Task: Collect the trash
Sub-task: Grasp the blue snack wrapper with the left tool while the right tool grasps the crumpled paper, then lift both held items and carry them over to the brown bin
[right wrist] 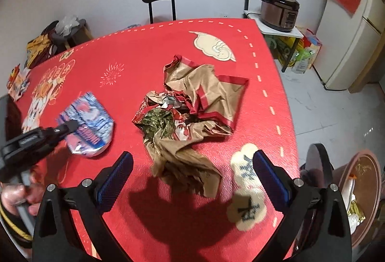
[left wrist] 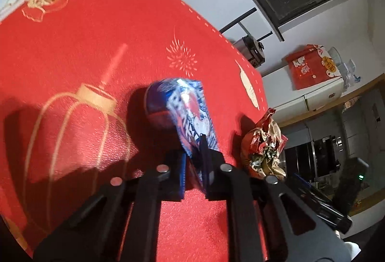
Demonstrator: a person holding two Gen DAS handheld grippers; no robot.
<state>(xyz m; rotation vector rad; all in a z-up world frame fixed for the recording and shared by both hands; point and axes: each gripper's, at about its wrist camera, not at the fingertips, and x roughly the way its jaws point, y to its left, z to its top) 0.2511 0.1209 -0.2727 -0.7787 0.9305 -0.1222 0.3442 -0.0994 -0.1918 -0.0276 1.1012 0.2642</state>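
While the left gripper (left wrist: 193, 153) pinches the blue-and-white wrapper (left wrist: 190, 115) (blurred, apparently just off the red table (left wrist: 84, 50)), the right gripper (right wrist: 192, 173) hangs wide open over the crumpled brown paper (right wrist: 192, 103) at twelve o'clock; it must descend and close next.

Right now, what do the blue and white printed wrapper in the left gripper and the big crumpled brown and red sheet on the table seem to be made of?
The blue and white printed wrapper looks like thin glossy plastic film: bright glare along its crease.

The crumpled brown and red sheet looks like matte paper, holding sharp folds; some silvery bits may be foil.
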